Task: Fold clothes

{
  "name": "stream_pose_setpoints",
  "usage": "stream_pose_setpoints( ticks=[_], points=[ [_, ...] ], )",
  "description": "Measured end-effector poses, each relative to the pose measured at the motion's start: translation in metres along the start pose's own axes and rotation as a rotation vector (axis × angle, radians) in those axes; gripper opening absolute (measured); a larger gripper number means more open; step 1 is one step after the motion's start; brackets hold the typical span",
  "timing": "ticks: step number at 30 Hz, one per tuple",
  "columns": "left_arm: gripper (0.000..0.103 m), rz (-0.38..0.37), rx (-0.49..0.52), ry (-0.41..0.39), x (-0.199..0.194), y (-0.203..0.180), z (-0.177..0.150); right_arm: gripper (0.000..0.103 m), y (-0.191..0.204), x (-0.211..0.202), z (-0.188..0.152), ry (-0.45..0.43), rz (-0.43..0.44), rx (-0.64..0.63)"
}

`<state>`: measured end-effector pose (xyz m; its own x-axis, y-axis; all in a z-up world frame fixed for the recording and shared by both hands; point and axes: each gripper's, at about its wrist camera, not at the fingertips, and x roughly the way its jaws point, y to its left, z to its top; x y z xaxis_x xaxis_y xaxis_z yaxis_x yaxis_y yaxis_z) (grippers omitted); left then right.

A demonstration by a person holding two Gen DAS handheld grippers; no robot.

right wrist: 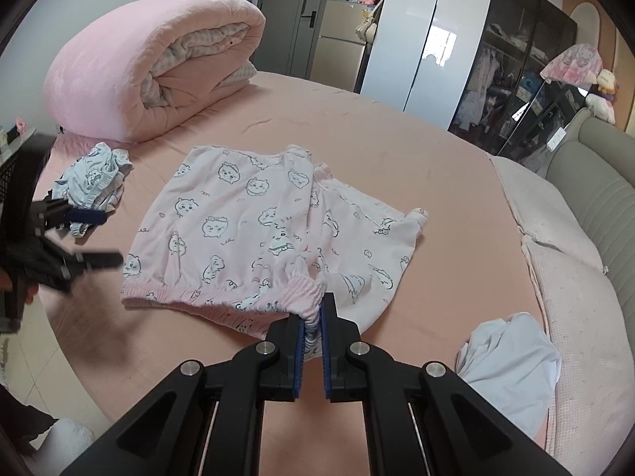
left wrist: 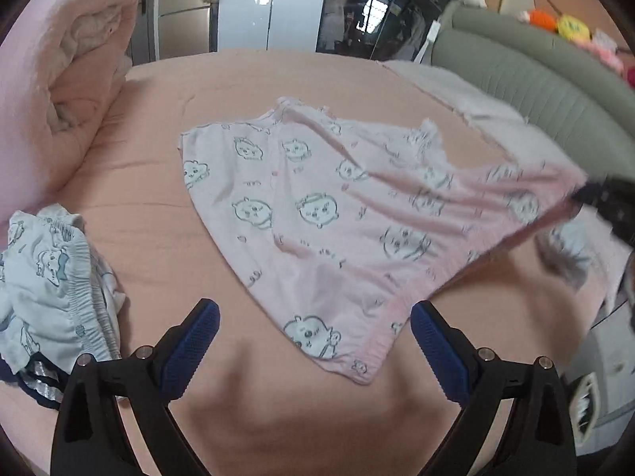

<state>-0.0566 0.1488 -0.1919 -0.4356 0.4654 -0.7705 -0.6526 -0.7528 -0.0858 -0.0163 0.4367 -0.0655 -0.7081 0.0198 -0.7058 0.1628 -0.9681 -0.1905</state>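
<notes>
A pink garment with cartoon faces (left wrist: 317, 218) (right wrist: 238, 222) lies spread on the pink bed. My right gripper (right wrist: 311, 317) is shut on its elastic waistband (right wrist: 305, 289) and lifts that edge off the bed; it shows blurred at the right in the left wrist view (left wrist: 595, 198). My left gripper (left wrist: 313, 337) is open and empty, just in front of the garment's near corner (left wrist: 357, 365); it shows at the left in the right wrist view (right wrist: 95, 238).
A rolled pink quilt (right wrist: 151, 67) lies at the far left of the bed. A crumpled light-blue garment (left wrist: 51, 277) (right wrist: 95, 182) lies left. A white cloth (right wrist: 512, 361) lies right. A grey headboard (right wrist: 595, 182) borders the right side.
</notes>
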Motion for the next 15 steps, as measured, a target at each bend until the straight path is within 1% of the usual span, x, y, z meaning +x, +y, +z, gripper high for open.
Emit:
stream_pose_setpoints(
  ticks=[2,6,7,8,10,12,15],
  points=[
    [0.098,0.002,0.013,0.011,0.006,-0.007,-0.005,0.003,0.001,0.001,-0.003,0.000,-0.012,-0.007],
    [0.098,0.038,0.020,0.043,0.018,-0.013,-0.009,0.003,0.002,0.006,-0.008,0.015,-0.024,-0.010],
    [0.098,0.065,0.016,0.054,0.023,-0.012,-0.011,0.003,0.001,0.007,-0.009,0.018,-0.024,-0.004],
    [0.098,0.113,0.005,0.062,0.027,-0.009,-0.013,0.003,0.000,0.008,-0.010,0.022,-0.024,0.002],
    [0.098,0.149,-0.004,0.061,0.031,-0.006,-0.014,0.003,-0.003,0.010,-0.012,0.029,-0.024,0.015],
    [0.098,0.148,0.008,0.058,0.036,-0.004,-0.014,0.003,-0.004,0.011,-0.012,0.031,-0.019,0.024],
    [0.098,0.179,0.086,0.024,0.035,-0.013,-0.016,0.003,-0.004,0.011,-0.012,0.029,-0.017,0.027]
  ],
)
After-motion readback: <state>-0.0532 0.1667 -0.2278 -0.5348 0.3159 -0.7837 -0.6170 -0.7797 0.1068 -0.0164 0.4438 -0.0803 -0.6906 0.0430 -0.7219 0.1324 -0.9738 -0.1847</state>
